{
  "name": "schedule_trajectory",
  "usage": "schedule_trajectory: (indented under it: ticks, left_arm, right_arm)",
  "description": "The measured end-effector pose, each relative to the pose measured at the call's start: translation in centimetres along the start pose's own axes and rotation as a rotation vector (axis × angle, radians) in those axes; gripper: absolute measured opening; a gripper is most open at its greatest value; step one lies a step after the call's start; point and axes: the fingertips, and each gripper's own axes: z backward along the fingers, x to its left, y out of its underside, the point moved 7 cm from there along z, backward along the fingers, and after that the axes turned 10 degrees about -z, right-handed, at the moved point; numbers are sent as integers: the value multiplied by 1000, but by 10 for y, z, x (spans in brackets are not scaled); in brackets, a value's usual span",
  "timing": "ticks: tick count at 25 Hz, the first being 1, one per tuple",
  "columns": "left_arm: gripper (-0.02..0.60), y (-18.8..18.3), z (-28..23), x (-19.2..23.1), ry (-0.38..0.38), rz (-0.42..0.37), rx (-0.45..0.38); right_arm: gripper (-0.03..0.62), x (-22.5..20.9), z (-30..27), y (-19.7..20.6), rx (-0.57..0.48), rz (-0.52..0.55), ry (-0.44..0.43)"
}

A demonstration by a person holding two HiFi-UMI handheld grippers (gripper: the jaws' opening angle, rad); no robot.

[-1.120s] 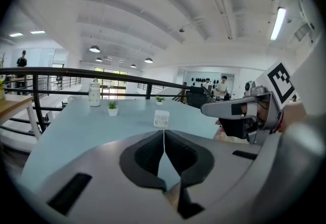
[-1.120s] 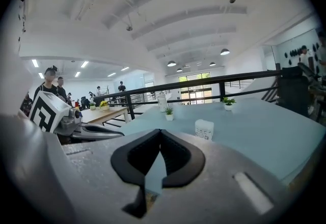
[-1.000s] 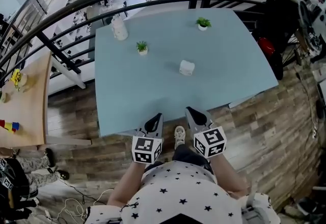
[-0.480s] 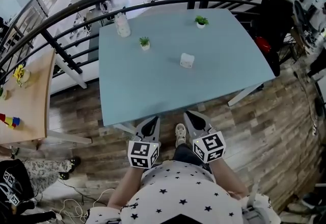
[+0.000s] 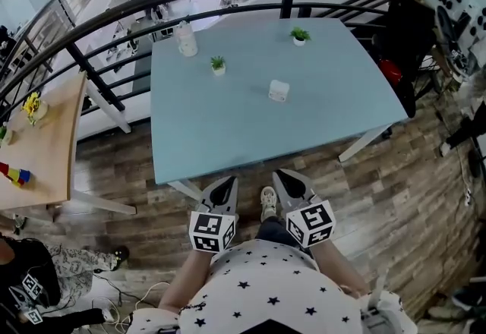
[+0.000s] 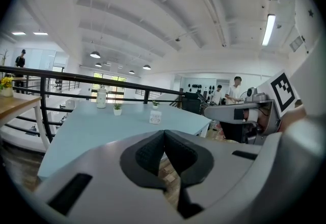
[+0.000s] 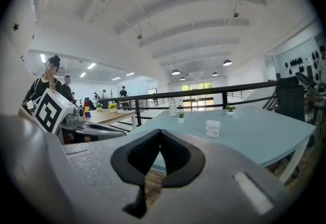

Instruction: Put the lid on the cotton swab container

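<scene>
While both grippers are held short of the table (image 5: 220,135), above the wooden floor (image 5: 395,196), the jaws of the left gripper (image 5: 227,184) and of the right gripper (image 5: 285,176) are seen pressed together with nothing between them. The small white cotton swab container (image 5: 279,90) is set near the middle of the table, well apart from both. It is shown too small for a lid to be made out. The hands are hidden beneath the grippers.
</scene>
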Motion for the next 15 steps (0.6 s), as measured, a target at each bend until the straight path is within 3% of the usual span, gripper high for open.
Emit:
schedule_trajectory:
  ticks: [15]
  left_arm:
    - [3,-4,1,-9,12,-13,-10]
  right_arm:
    - [6,1,7,-2,-15,11,0]
